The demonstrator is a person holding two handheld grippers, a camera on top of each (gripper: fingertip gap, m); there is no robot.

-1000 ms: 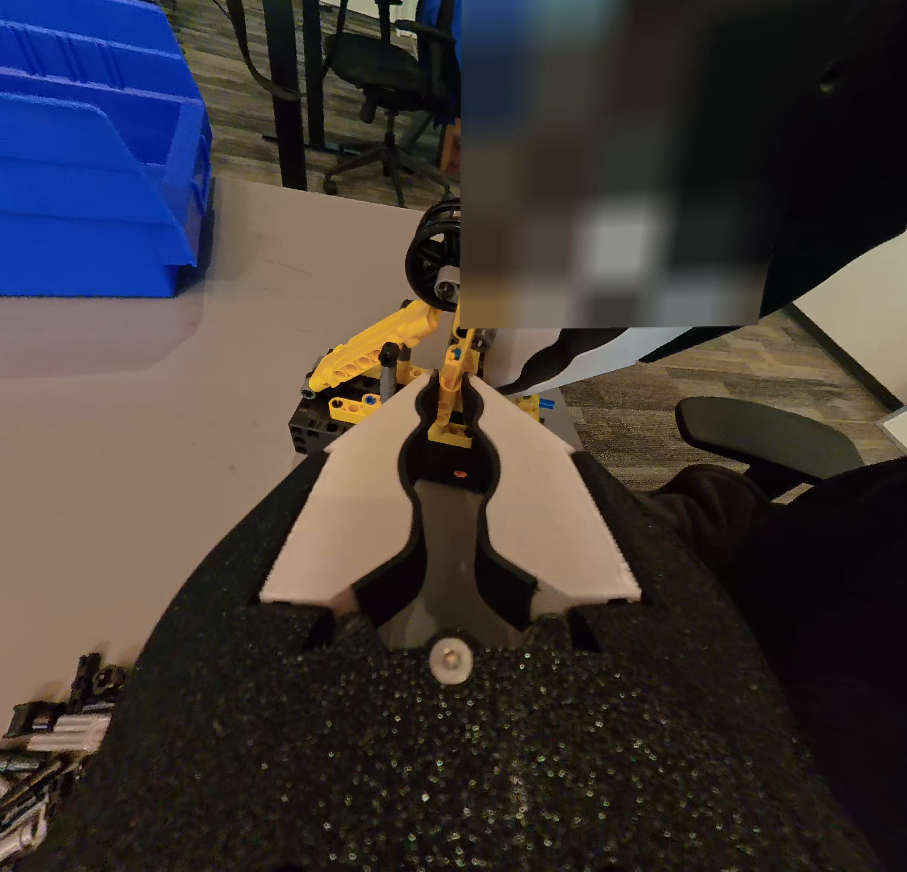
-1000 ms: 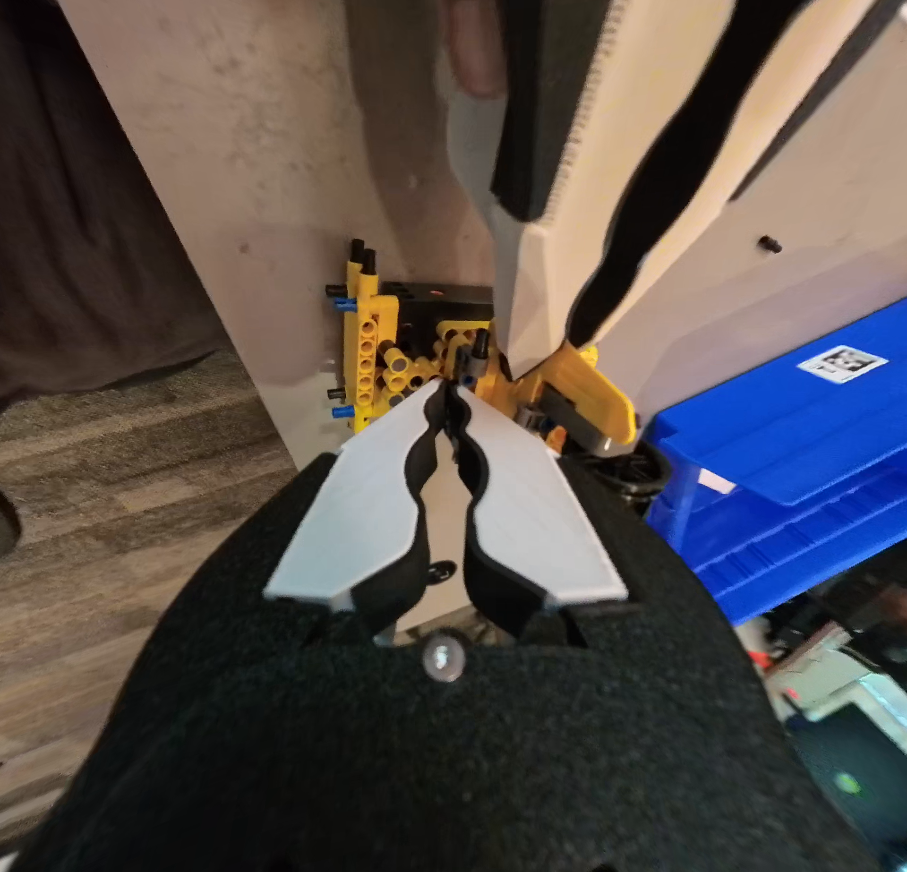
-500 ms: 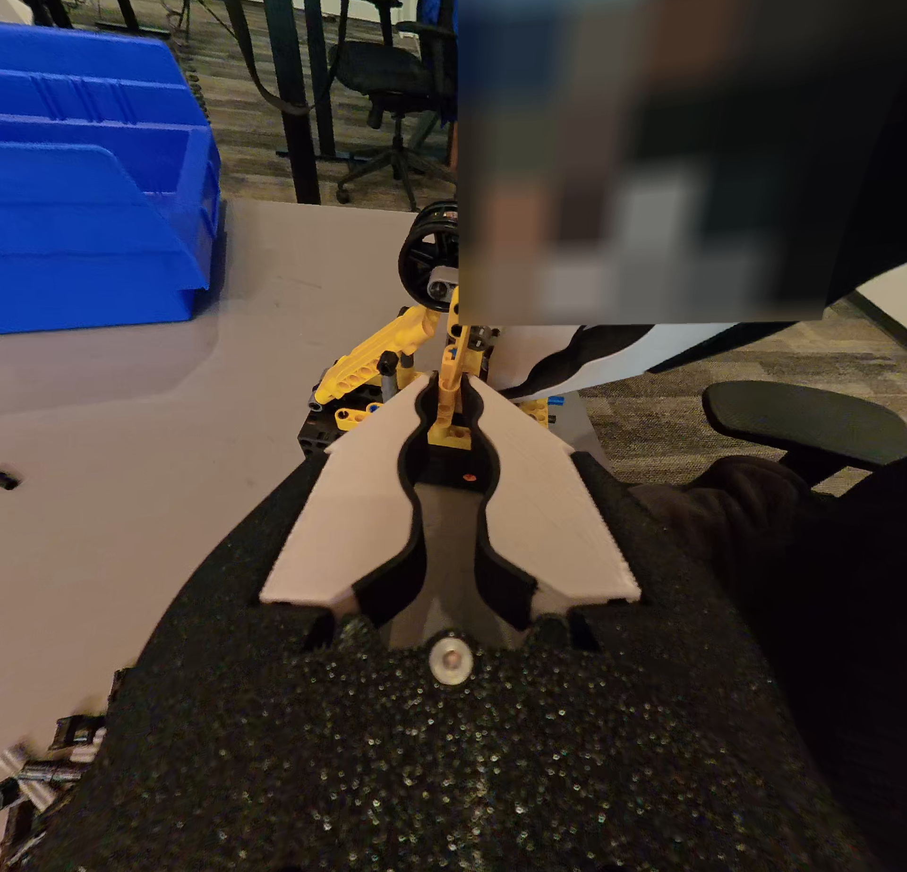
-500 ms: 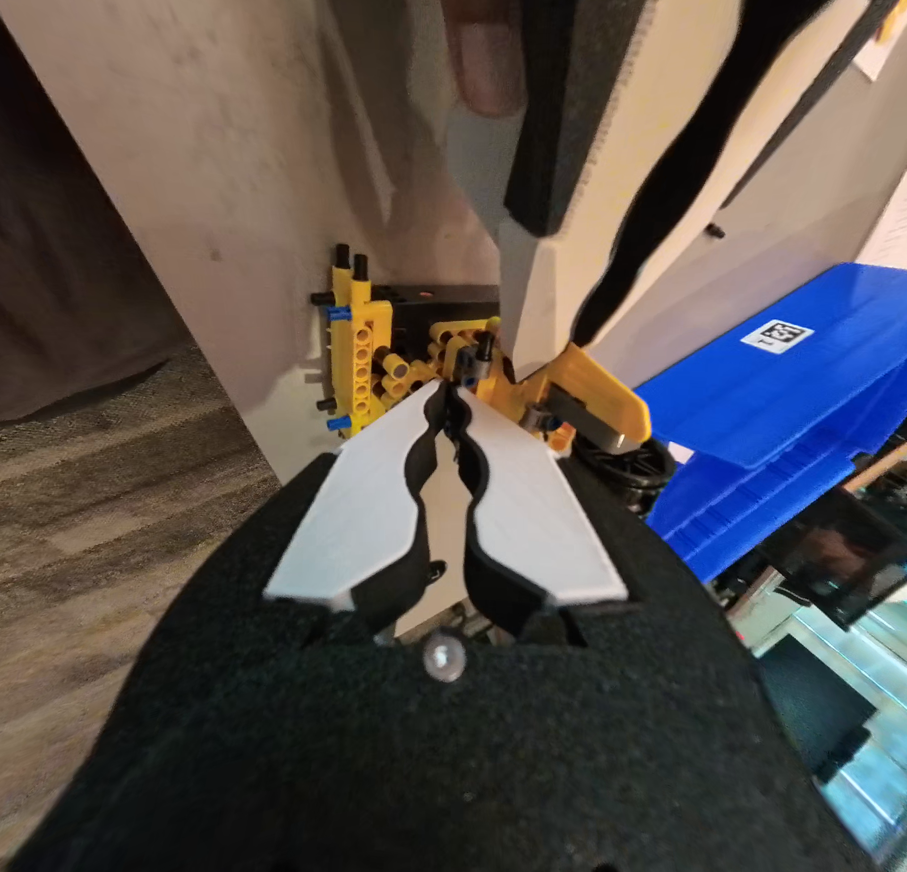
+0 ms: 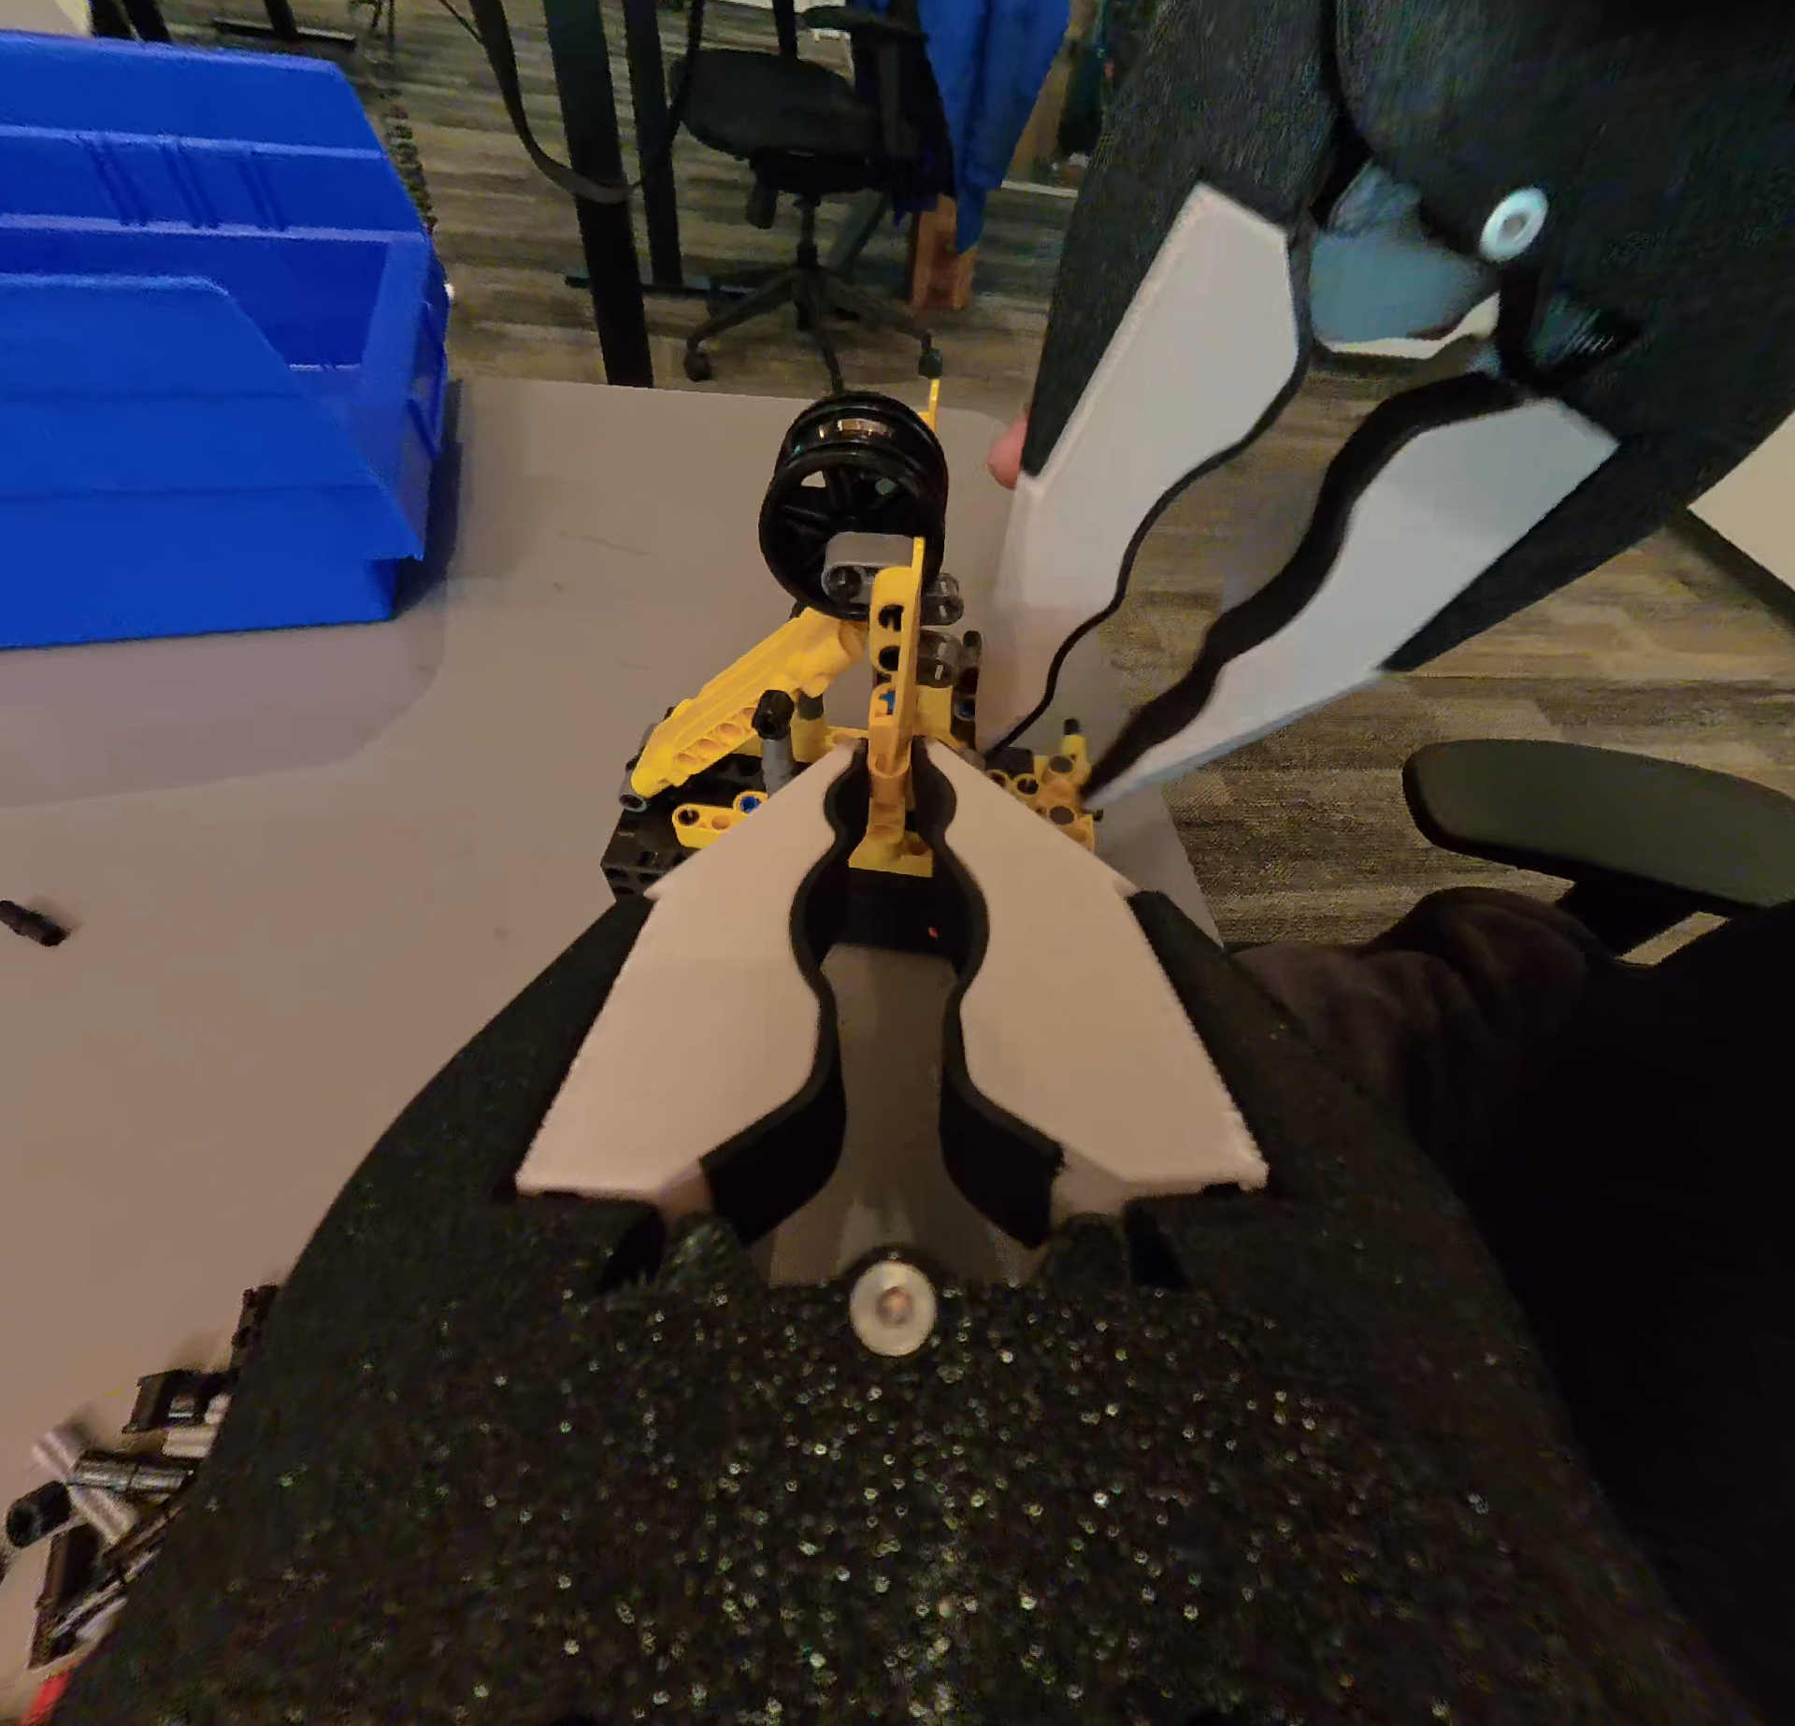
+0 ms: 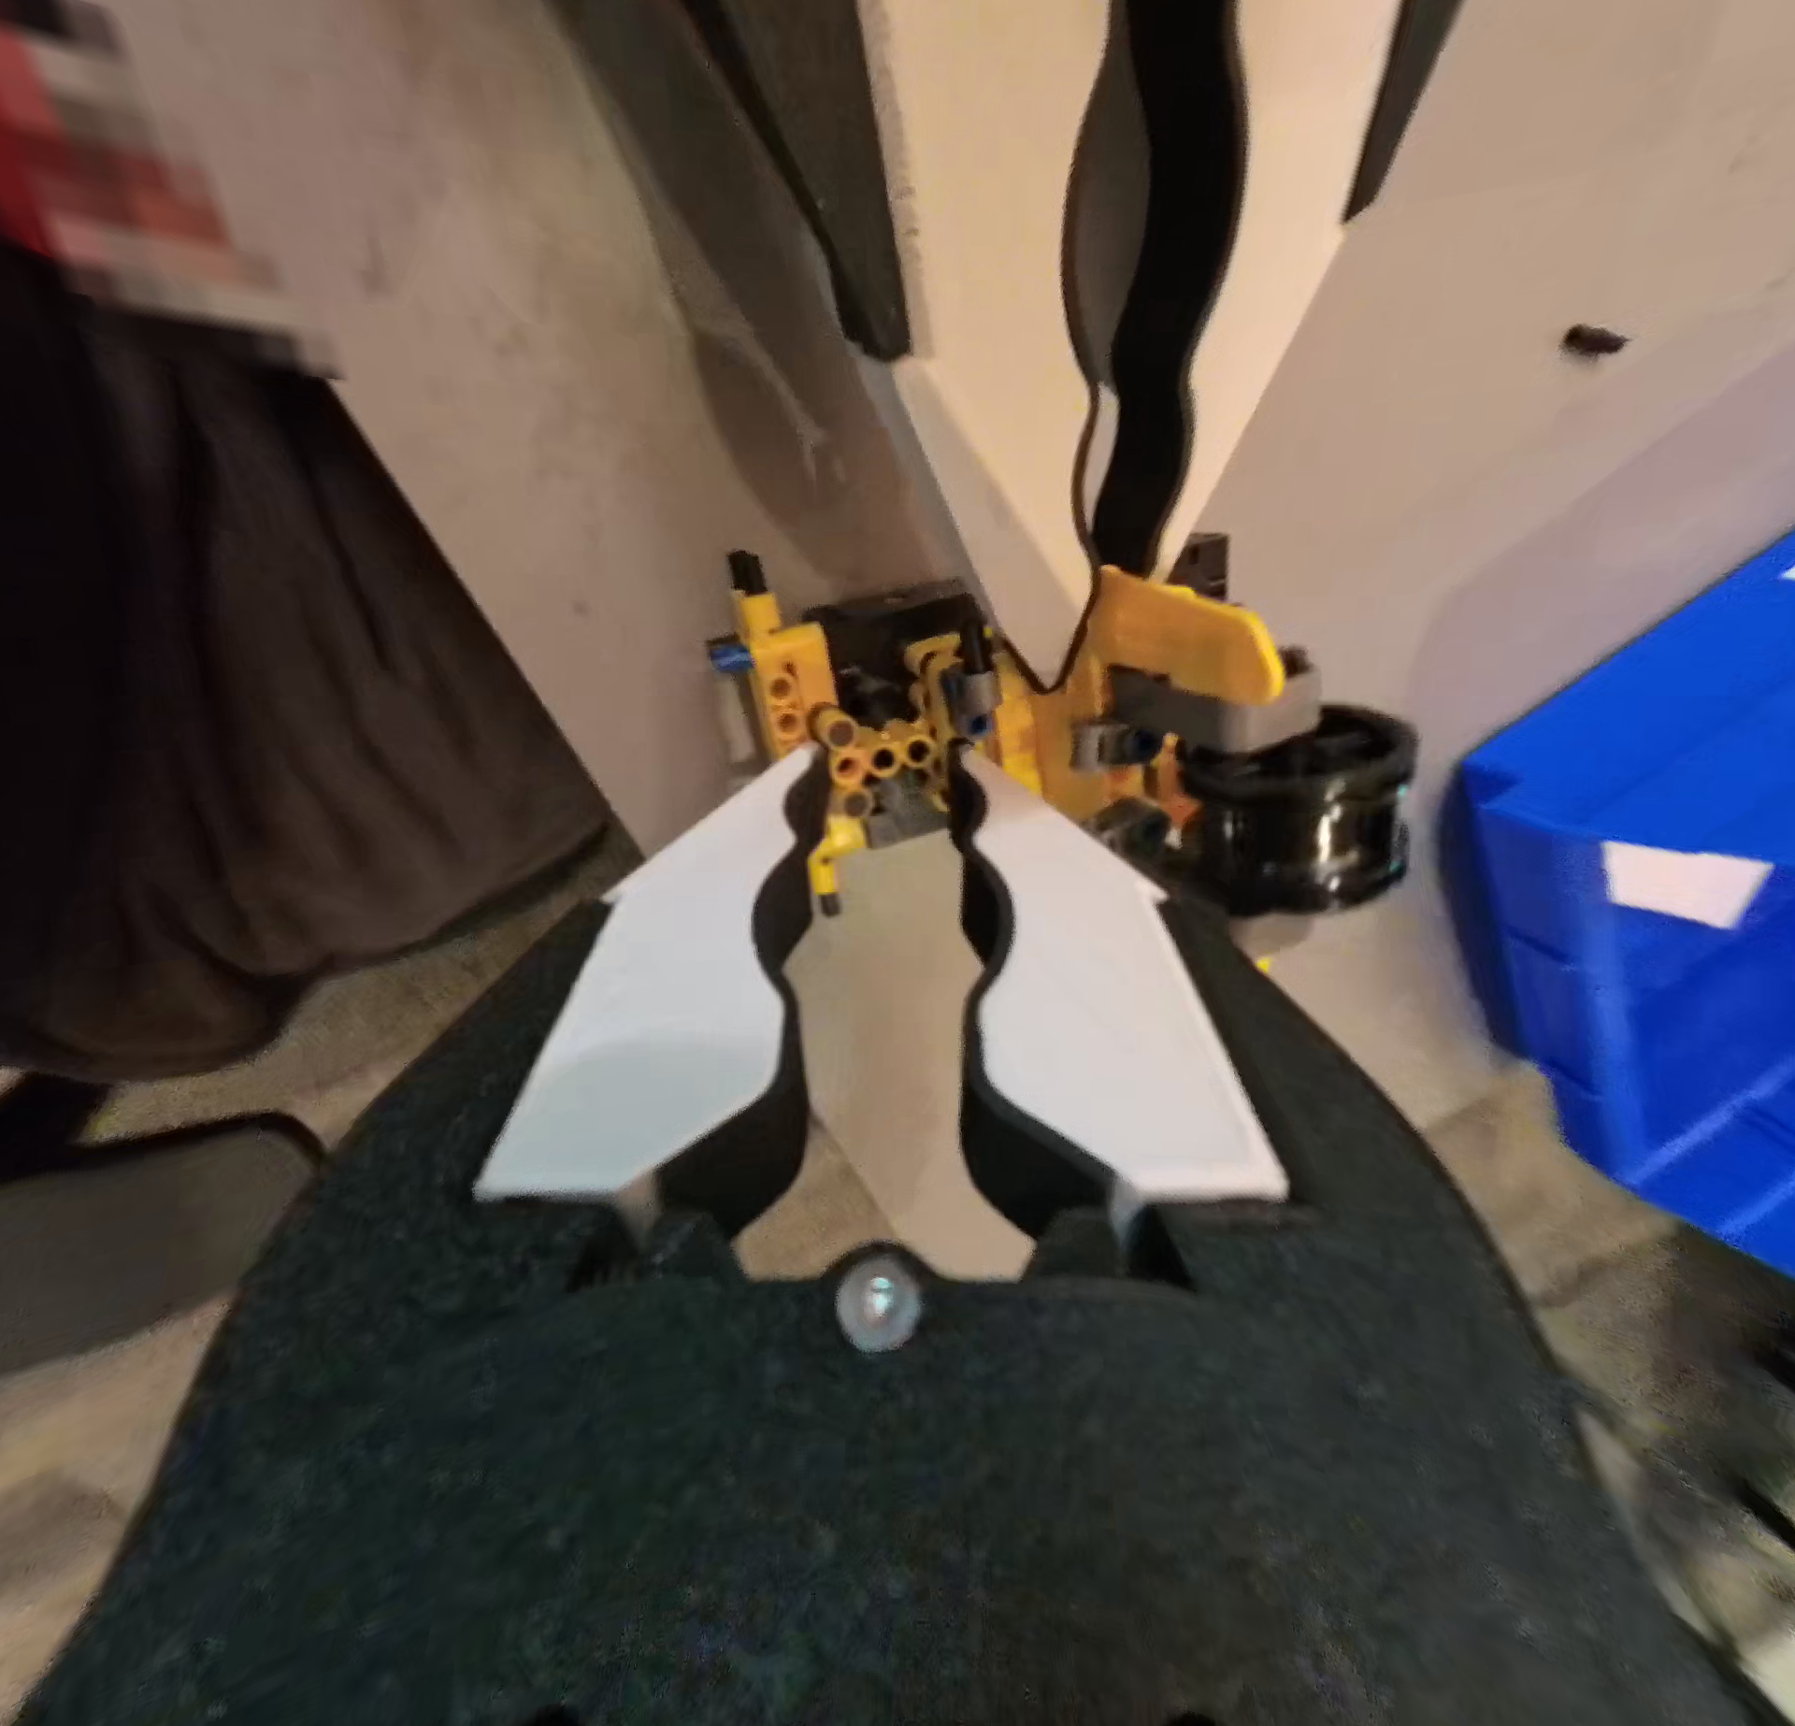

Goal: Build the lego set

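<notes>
A yellow and black building-toy model (image 5: 777, 757) with a black wheel (image 5: 855, 504) stands at the table's corner. My left gripper (image 5: 889, 761) is shut on an upright yellow beam (image 5: 898, 650) of the model. In the right wrist view the left gripper (image 6: 1117, 562) comes down from above onto that yellow beam (image 6: 1185, 635). My right gripper (image 6: 886, 757) has its jaws apart, its tips on either side of a yellow holed beam end (image 6: 879, 761) on the model's side. In the left wrist view the right gripper (image 5: 1047, 774) reaches in from the upper right.
Blue stacked bins (image 5: 194, 368) stand on the grey table (image 5: 291, 902) at the left and show in the right wrist view (image 6: 1651, 951). Loose dark parts (image 5: 97, 1485) lie near the front left. A small black pin (image 5: 29, 924) lies apart. A chair armrest (image 5: 1603, 825) is at the right. My two grippers' fingertips are within a few centimetres of each other. From either gripper's tips it is about 20 centimetres to the small black pin (image 5: 29, 924). The right camera catches it too, in the right wrist view (image 6: 1587, 338).
My right gripper's jaws, shut before, have opened, and it has swung round the model. My left gripper still holds the yellow beam in the same place.
</notes>
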